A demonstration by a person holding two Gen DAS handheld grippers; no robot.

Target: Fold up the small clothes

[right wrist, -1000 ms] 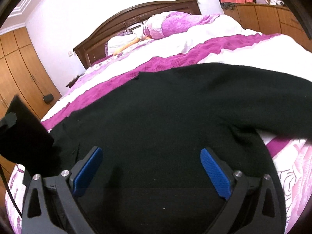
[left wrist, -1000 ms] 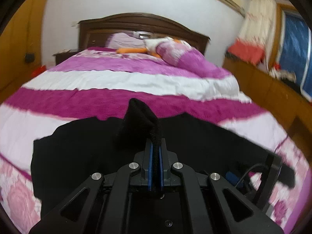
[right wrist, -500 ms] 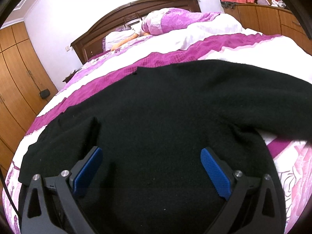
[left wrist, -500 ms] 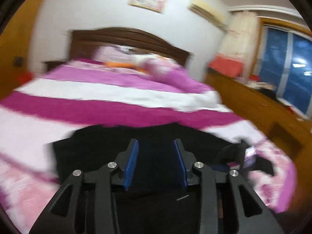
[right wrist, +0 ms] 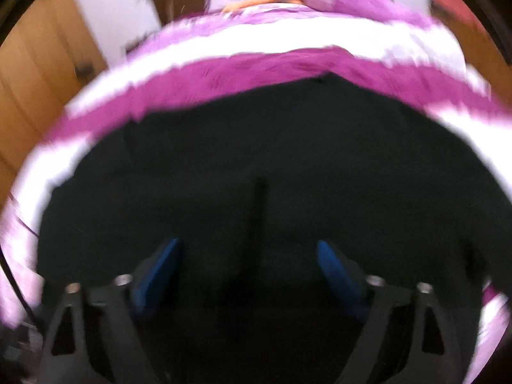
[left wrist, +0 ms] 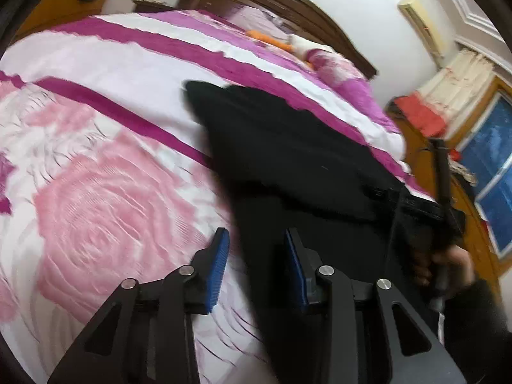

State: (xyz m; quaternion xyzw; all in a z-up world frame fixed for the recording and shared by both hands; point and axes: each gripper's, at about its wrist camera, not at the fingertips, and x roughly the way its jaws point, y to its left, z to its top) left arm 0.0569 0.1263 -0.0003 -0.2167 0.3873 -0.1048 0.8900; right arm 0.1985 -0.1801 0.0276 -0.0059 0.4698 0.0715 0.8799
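A black sweater [left wrist: 281,147] lies spread on the bed. It fills most of the blurred right wrist view [right wrist: 256,166]. My left gripper [left wrist: 256,249] is open and empty, over the sweater's left edge where it meets the bedspread. My right gripper [right wrist: 248,256] is open wide and empty, low over the middle of the sweater. The right gripper and the hand holding it show at the right of the left wrist view [left wrist: 444,224].
The bed has a pink, white and magenta bedspread [left wrist: 105,192] with a rose pattern. A dark wooden headboard [left wrist: 288,3] and pillows [left wrist: 320,54] are at the far end. Wooden cabinets [right wrist: 38,64] stand to the left.
My left gripper let go of the sweater fold it held, opened, and swung left and down to the sweater's edge. My right gripper moved forward and lower over the sweater, still open.
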